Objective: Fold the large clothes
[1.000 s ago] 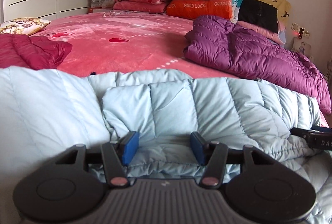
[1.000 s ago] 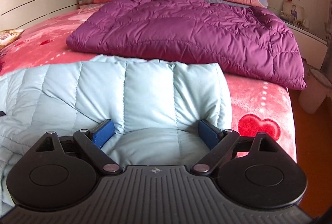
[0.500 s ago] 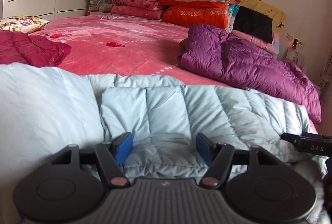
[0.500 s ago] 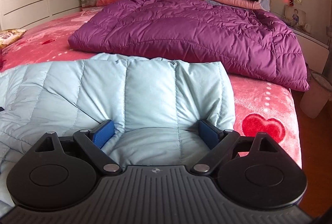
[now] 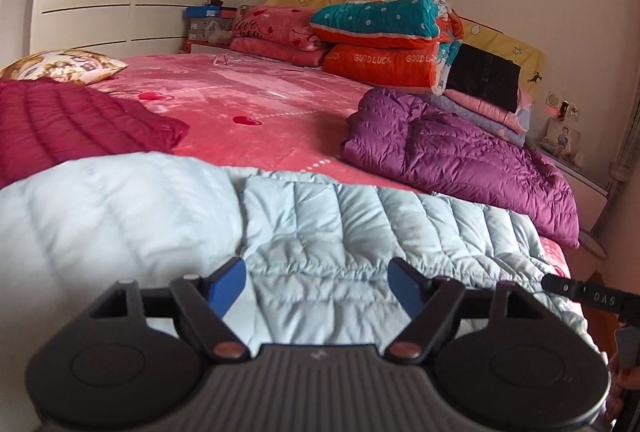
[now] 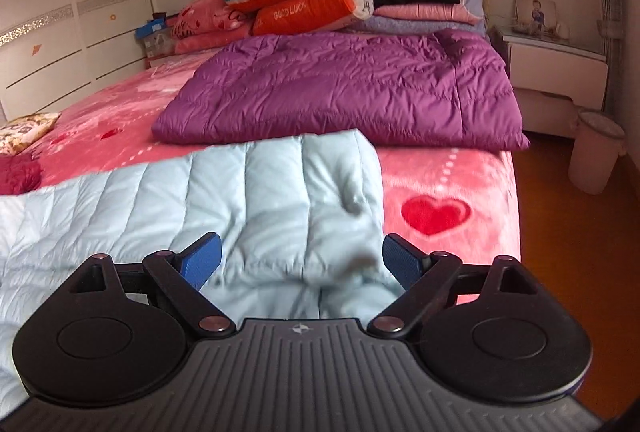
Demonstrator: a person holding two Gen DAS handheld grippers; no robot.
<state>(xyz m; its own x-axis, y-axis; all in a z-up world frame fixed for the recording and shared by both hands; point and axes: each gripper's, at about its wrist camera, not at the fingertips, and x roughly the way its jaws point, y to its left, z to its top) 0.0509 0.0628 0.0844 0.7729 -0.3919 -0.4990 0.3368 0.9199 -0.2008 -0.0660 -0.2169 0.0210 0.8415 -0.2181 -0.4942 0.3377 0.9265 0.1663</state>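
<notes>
Pink plush bedding with red hearts is covering the wide bed (image 5: 256,104), and a pale blue quilted down coat (image 5: 360,232) is lying folded across its near edge, with a purple quilted down coat (image 6: 344,88) spread just beyond it and a dark red quilted garment (image 5: 72,120) off to the left. Stacked pillows and quilts are sitting against the headboard.

Both tools are standing wide, gripping nothing. The left hand-held gripper (image 5: 318,282) has just been opening, and only coat fabric is lying below its blue pads, not pinched. The right hand-held gripper (image 6: 302,262) is likewise spread above the coat's right end.

This looks like the release after a fold. Next, I judge, both need a fresh pinch on an edge, taken together so the slippery, puffy layers do not spring apart.
</notes>
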